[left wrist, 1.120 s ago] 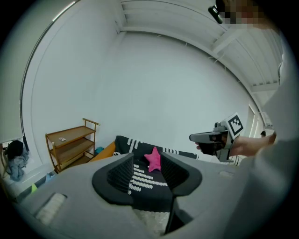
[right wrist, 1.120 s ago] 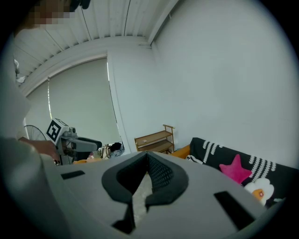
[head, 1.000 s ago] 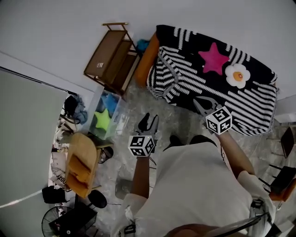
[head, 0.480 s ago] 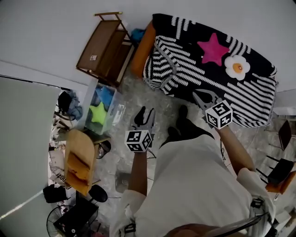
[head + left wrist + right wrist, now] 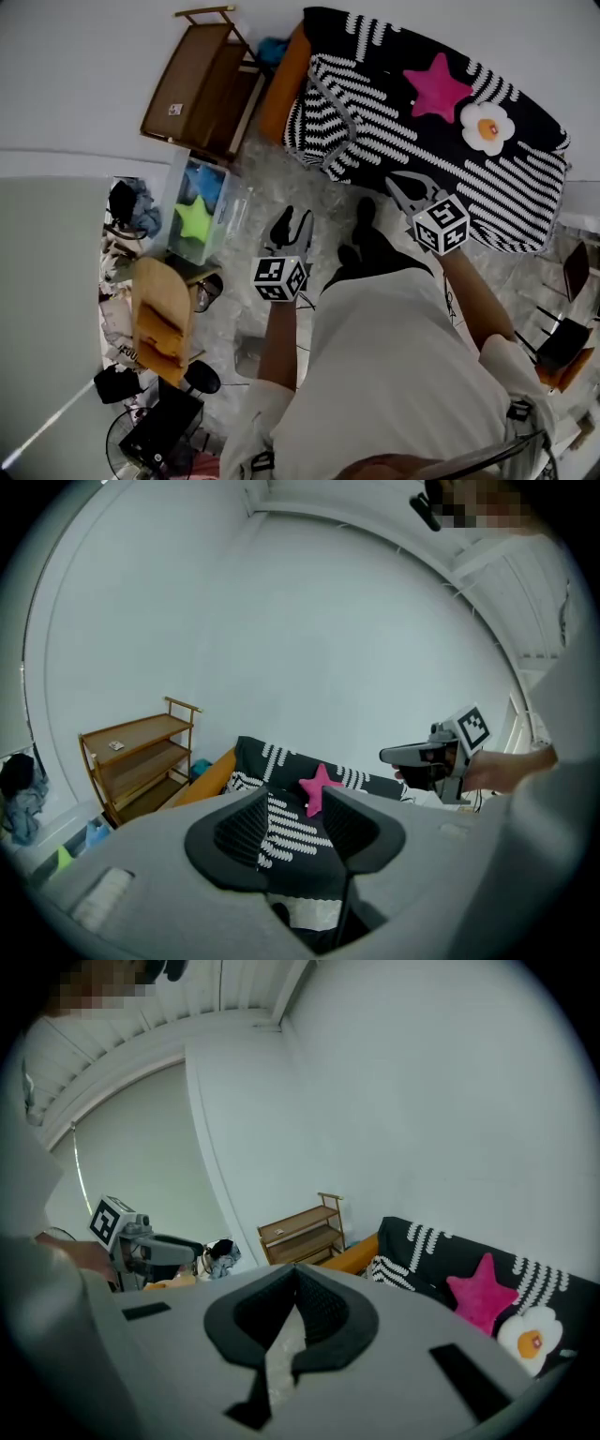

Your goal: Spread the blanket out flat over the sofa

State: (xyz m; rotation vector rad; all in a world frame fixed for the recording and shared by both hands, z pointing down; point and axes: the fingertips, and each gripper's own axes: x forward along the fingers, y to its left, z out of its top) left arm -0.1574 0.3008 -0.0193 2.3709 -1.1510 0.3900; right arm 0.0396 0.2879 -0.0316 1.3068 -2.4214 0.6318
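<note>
Blanket: knitted, judged soft, limp, light. Draped over the sofa, rucked at the end beside the shelf. I'd pinch hem corners. My left tongs spread, empty; my right tongs pressed together, empty.

Blanket, upper right: chunky knit cloth, matt, raised white stripes on black.
Shelf unit, upper left: smooth brown wood, dull sheen.
Floor, centre: marbled stone, polished, slightly glossy.
Storage box, left of centre: translucent plastic.
Left gripper and right gripper: matt grey plastic shells, black ridged pads.
</note>
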